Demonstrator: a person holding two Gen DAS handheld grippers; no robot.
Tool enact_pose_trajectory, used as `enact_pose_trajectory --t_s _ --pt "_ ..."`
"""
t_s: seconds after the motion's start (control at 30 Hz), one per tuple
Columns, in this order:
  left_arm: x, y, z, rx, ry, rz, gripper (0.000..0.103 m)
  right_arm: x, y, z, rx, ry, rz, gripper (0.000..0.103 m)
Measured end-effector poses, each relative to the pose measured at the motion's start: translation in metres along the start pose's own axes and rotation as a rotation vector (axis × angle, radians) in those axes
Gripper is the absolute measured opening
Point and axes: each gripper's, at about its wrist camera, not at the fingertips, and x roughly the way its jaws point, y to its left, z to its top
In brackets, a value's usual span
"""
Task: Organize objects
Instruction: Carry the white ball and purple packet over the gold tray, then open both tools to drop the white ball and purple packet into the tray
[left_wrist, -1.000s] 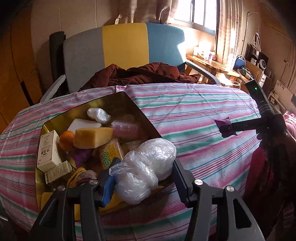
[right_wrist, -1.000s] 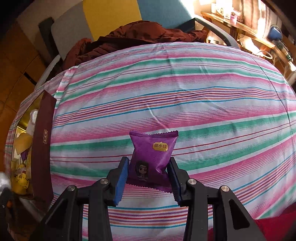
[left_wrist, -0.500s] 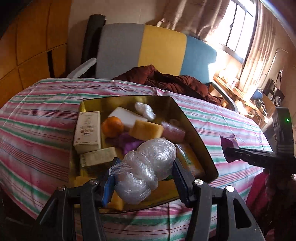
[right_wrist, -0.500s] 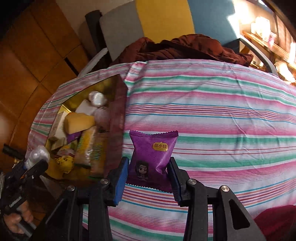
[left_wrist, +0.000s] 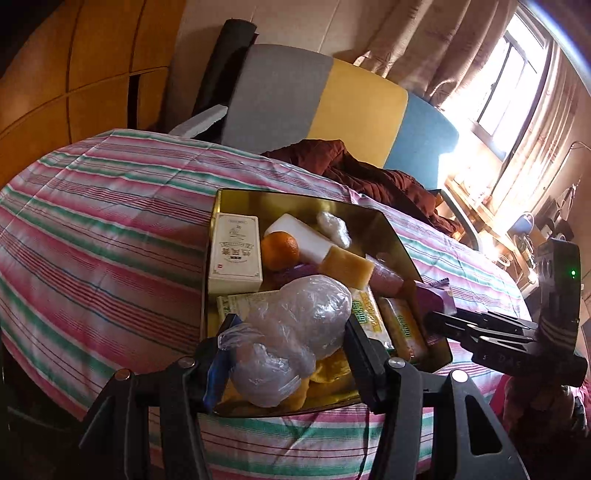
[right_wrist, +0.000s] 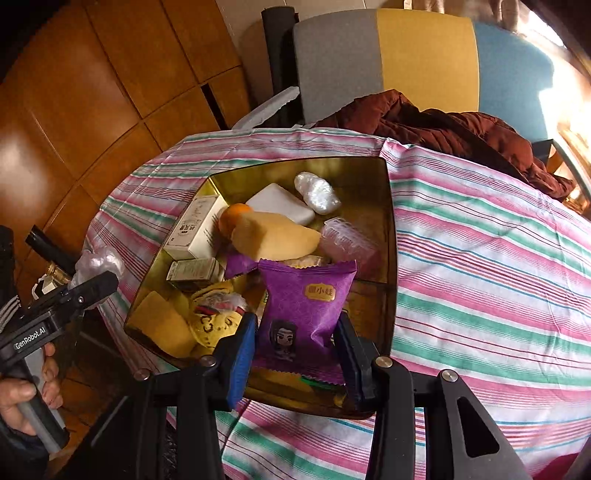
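Observation:
A gold tin box (left_wrist: 295, 201) (right_wrist: 384, 229) sits on the striped tablecloth, full of items: a cream carton (left_wrist: 234, 254), an orange (left_wrist: 280, 250), a white block (right_wrist: 279, 203), a yellow sponge (right_wrist: 275, 236), a wrapped white lump (right_wrist: 317, 194). My left gripper (left_wrist: 286, 349) is shut on a crumpled clear plastic bag (left_wrist: 291, 332), held over the box's near edge. My right gripper (right_wrist: 297, 352) is shut on a purple snack packet (right_wrist: 303, 310), held upright over the box's near right part. It also shows at the box's right rim in the left wrist view (left_wrist: 432, 299).
A grey, yellow and blue chair (right_wrist: 406, 59) with a dark red jacket (right_wrist: 443, 125) stands behind the table. Wooden wall panels (right_wrist: 92, 92) are at the left. The striped cloth (right_wrist: 498, 277) spreads to the right of the box. A cluttered side table (left_wrist: 491, 218) stands by the window.
Both grippers have swung left toward the box. The right gripper carried the purple packet from the bare cloth to above the box. The left one still holds the plastic bag.

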Motion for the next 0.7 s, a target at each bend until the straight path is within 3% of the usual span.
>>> enact_pose_trajectory --t_s 0.13,0.37,0.43,0.7 --pt "0.020 -0.026 0.005 0.058 0.036 -0.038 0.056 0.005 0.001 0.002 0.008 -0.002 -0.018 0.043" --pt "0.081 -0.058 0.015 0.065 0.170 -0.084 0.056 0.014 -0.008 -0.001 0.058 0.002 -0.013 0.045" --pt "0.095 -0.062 0.017 0.064 0.190 -0.061 0.056 0.015 -0.010 -0.002 0.064 0.000 -0.018 0.040" --pt "0.129 -0.070 0.022 0.119 0.203 0.008 0.059 0.014 -0.018 -0.019 0.082 0.016 -0.028 0.042"
